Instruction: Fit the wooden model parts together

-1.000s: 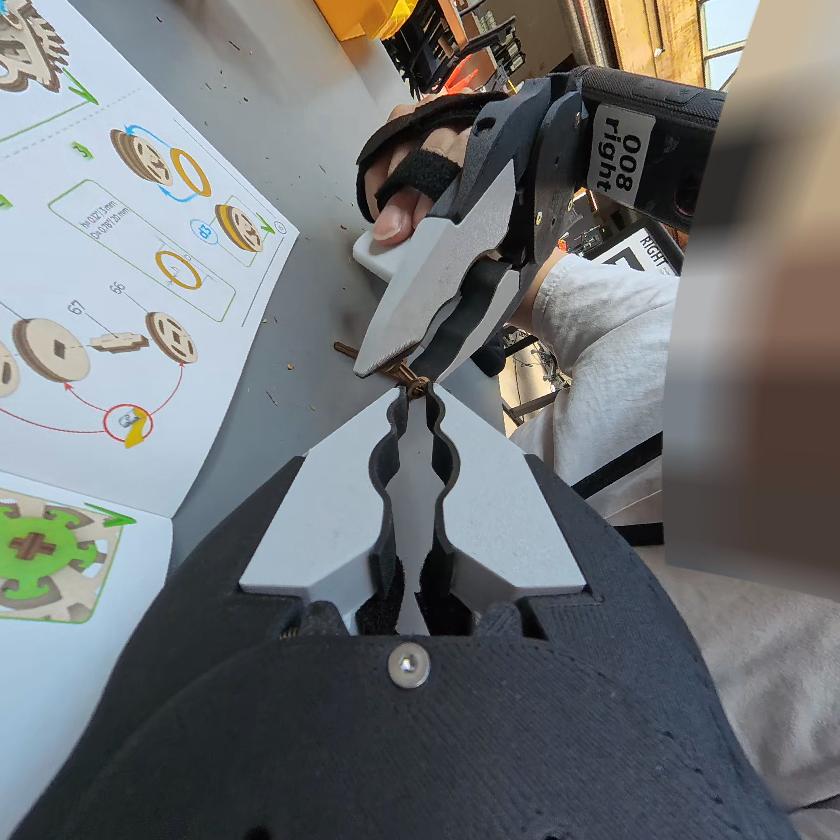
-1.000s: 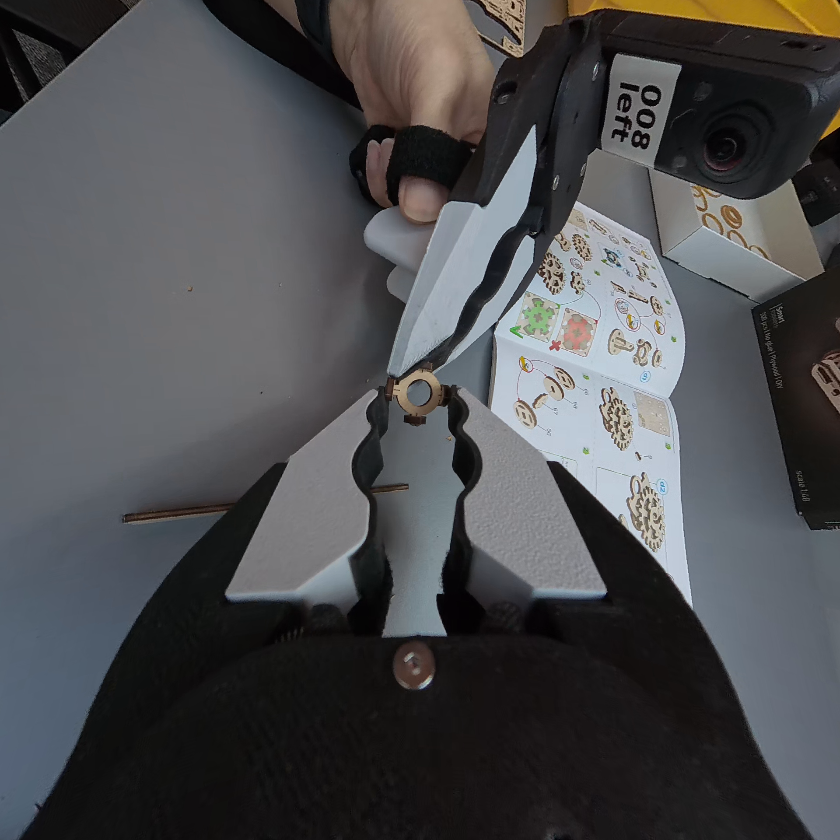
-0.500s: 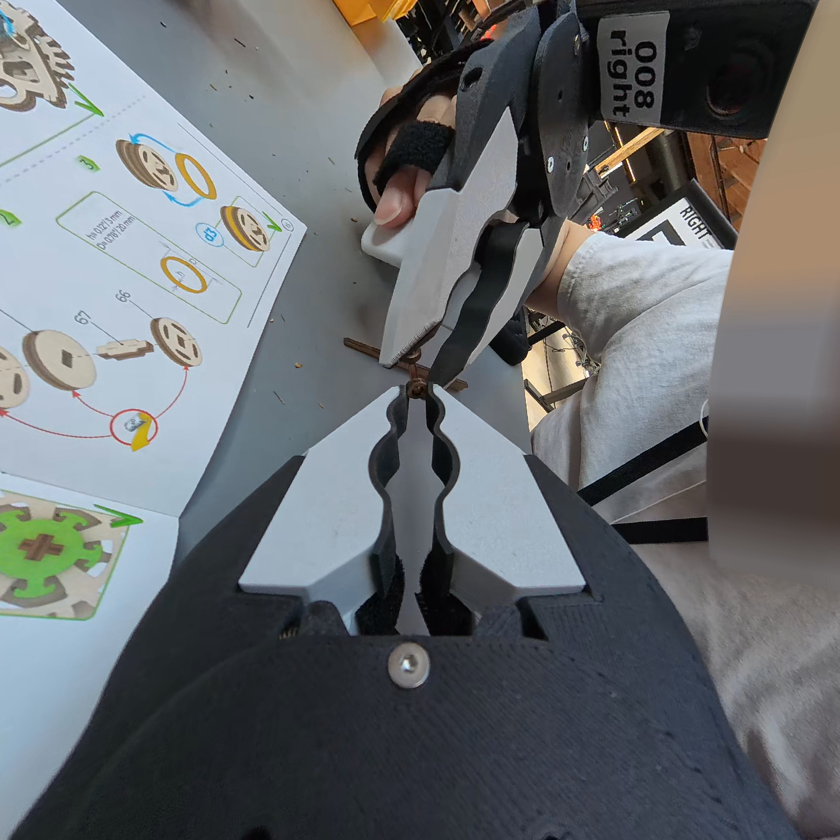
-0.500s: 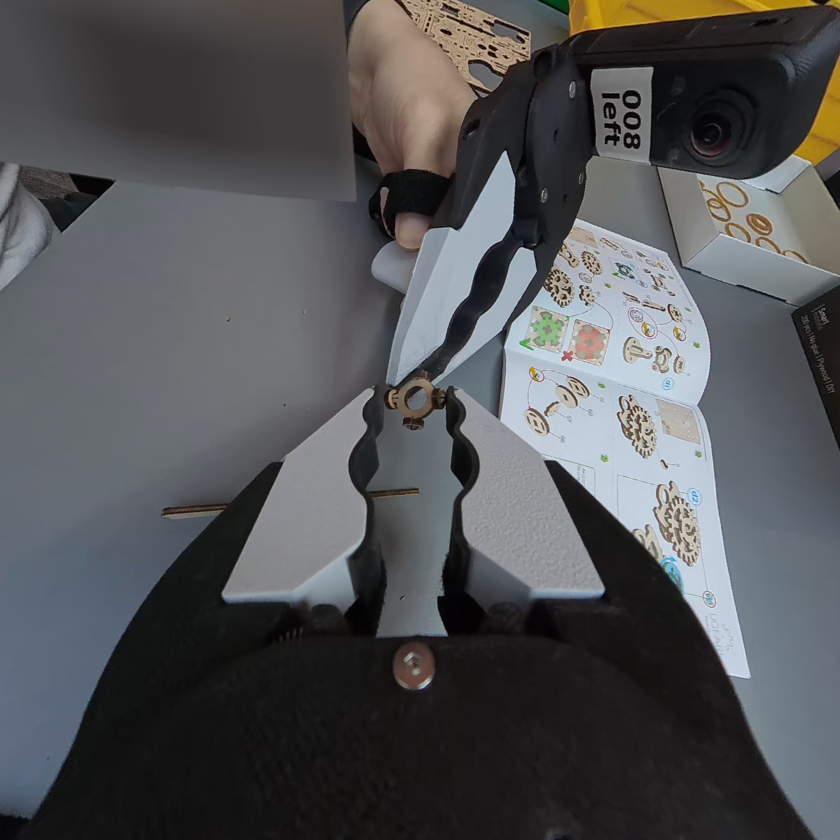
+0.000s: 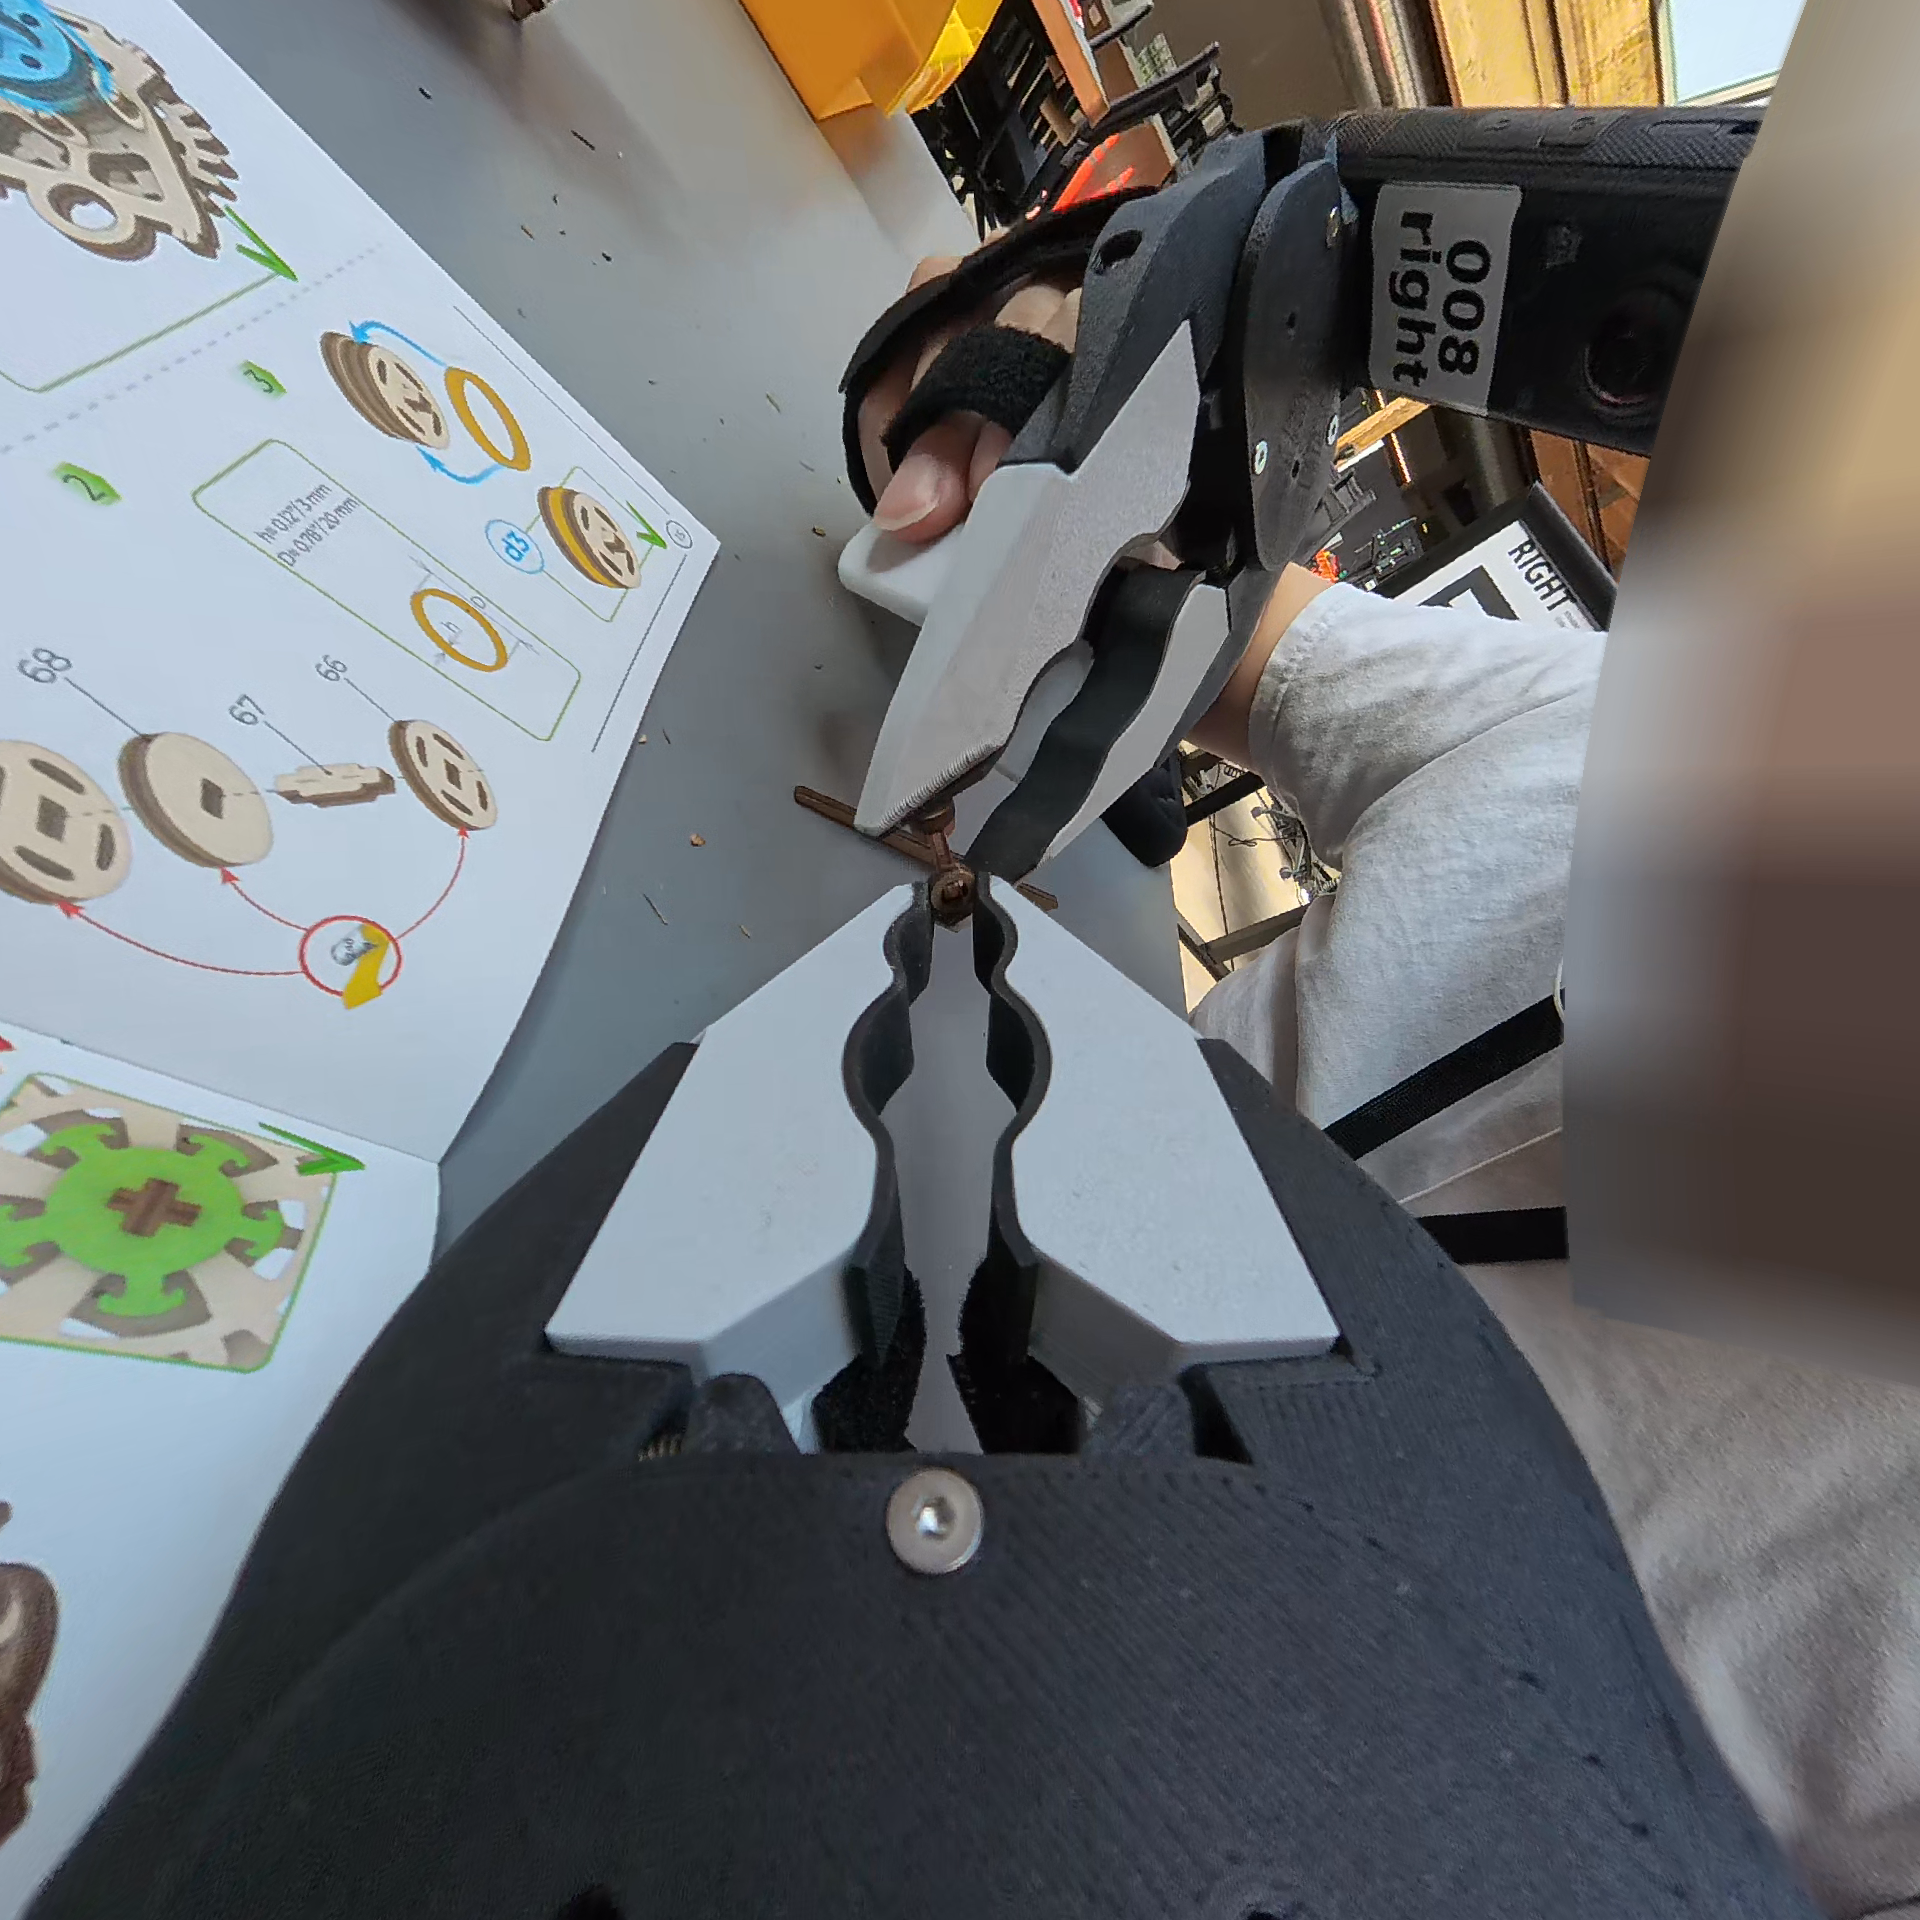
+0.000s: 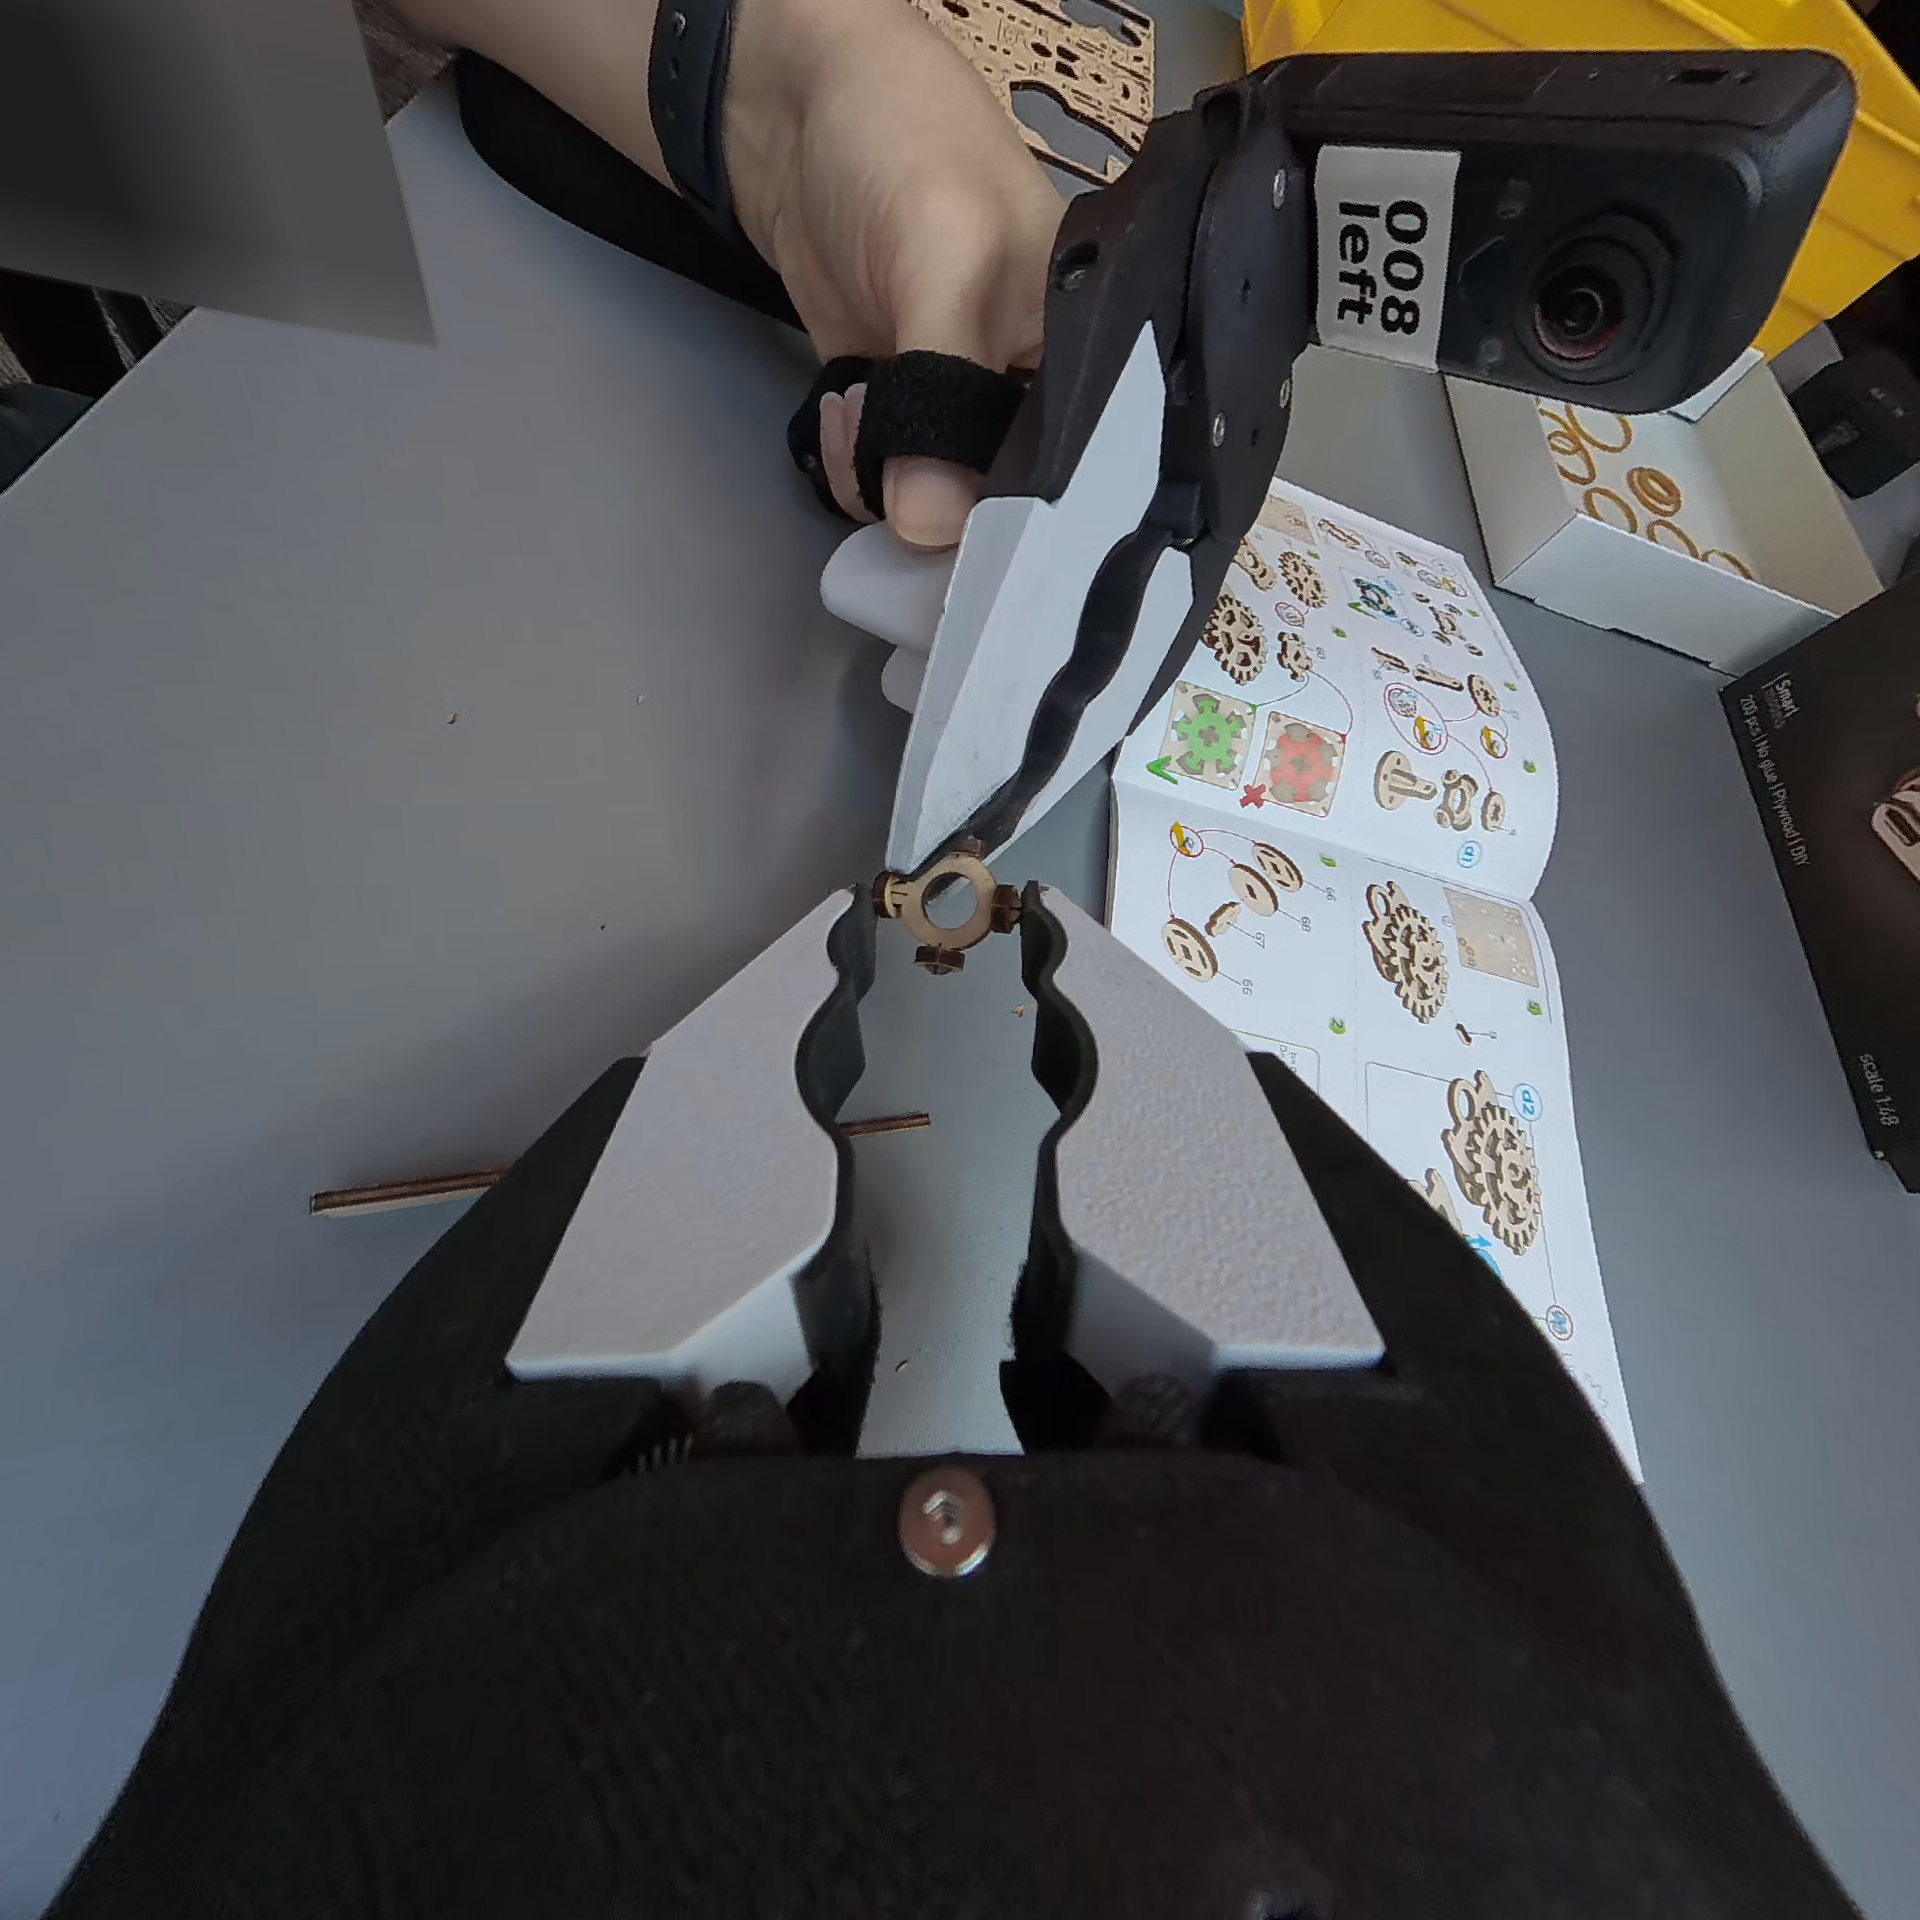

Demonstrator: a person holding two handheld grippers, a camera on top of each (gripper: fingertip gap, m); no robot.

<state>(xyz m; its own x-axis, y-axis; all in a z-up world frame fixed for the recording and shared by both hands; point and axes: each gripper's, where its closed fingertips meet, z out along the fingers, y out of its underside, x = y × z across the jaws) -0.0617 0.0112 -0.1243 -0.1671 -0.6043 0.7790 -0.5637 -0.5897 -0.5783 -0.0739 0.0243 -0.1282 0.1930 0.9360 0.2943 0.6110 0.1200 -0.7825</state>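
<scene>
Right wrist view: wooden ring (image 6: 940,902) pinched between right claw (image 6: 943,906) tips.

pale tan wooden ring (image 6: 940,902) with dark brown scorched edges; light grey fingers (image 6: 717,1174) lined with black wavy pads, on black housing; dark brown wooden stick (image 6: 405,1195); plain grey table (image 6: 364,727); white instruction booklet (image 6: 1382,914) printed with tan gears, green and red squares; yellow bin (image 6: 1558,42); black box (image 6: 1829,914).
</scene>
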